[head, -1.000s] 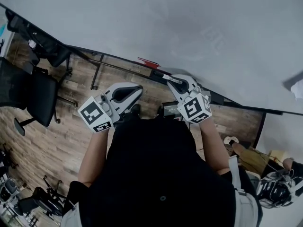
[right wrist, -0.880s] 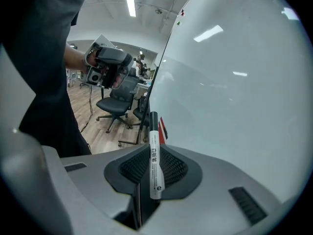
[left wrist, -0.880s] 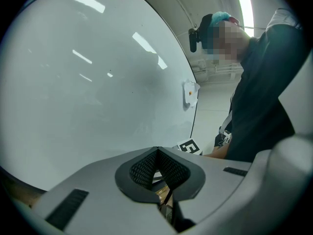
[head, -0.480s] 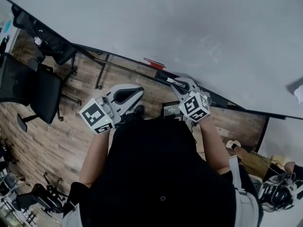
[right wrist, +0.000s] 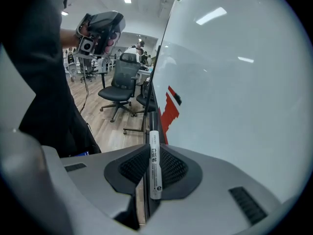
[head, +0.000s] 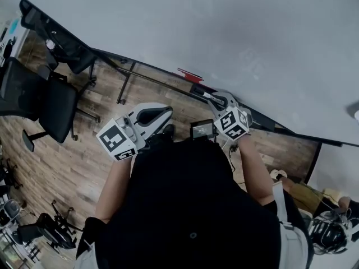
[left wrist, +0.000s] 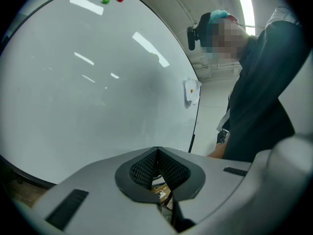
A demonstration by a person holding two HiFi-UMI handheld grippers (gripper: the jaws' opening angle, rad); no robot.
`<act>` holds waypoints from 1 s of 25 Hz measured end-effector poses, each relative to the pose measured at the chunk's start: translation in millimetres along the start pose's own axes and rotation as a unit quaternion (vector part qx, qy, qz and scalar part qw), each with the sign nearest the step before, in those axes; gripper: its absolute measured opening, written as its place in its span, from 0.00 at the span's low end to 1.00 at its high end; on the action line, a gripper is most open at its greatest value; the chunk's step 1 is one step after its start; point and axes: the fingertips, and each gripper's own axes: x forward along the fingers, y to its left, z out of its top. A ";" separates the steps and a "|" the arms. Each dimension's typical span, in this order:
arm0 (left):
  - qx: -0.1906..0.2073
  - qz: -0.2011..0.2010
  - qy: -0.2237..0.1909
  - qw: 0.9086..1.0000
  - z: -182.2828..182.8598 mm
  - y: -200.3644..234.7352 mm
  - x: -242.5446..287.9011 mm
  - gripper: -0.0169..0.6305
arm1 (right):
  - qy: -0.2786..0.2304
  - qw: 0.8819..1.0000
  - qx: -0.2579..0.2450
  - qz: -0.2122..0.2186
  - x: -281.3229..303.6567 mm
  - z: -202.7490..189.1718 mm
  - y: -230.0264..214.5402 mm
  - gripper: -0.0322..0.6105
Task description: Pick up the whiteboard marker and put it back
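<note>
A white whiteboard marker (right wrist: 154,163) with black print is clamped upright between the pads of my right gripper (right wrist: 152,169), which is shut on it. In the head view the marker (head: 206,94) and right gripper (head: 216,99) sit just in front of the dark tray (head: 168,84) along the whiteboard's (head: 224,32) lower edge. The tray (right wrist: 151,116) runs straight ahead beyond the marker's tip. My left gripper (head: 162,112) hangs lower left, away from the board. Its jaws (left wrist: 157,153) are shut with nothing between them.
A red shape (head: 189,74) sticks to the board above the tray, also visible as the red shape (right wrist: 168,109). Black office chairs (head: 47,102) stand on the wooden floor at left. A small screen (head: 202,129) sits between the grippers. Coloured magnets (left wrist: 112,0) sit high on the board.
My right gripper with the marker has edged slightly closer to the tray at the board's lower edge. The left gripper has hardly moved. The head view has shifted a little.
</note>
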 end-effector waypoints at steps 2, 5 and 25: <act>0.000 0.002 0.001 1.000 -1.9 -0.7 -2.4 0.05 | 0.007 1.000 0.001 0.002 3.7 -4.5 2.7 0.16; 0.000 0.006 0.002 1.000 -3.8 -0.1 -2.7 0.05 | 0.014 1.000 0.005 0.004 8.2 -10.3 4.4 0.16; -0.004 0.030 0.008 0.999 -7.6 -6.8 -17.8 0.05 | 0.041 0.999 0.013 0.005 21.5 -24.7 8.3 0.16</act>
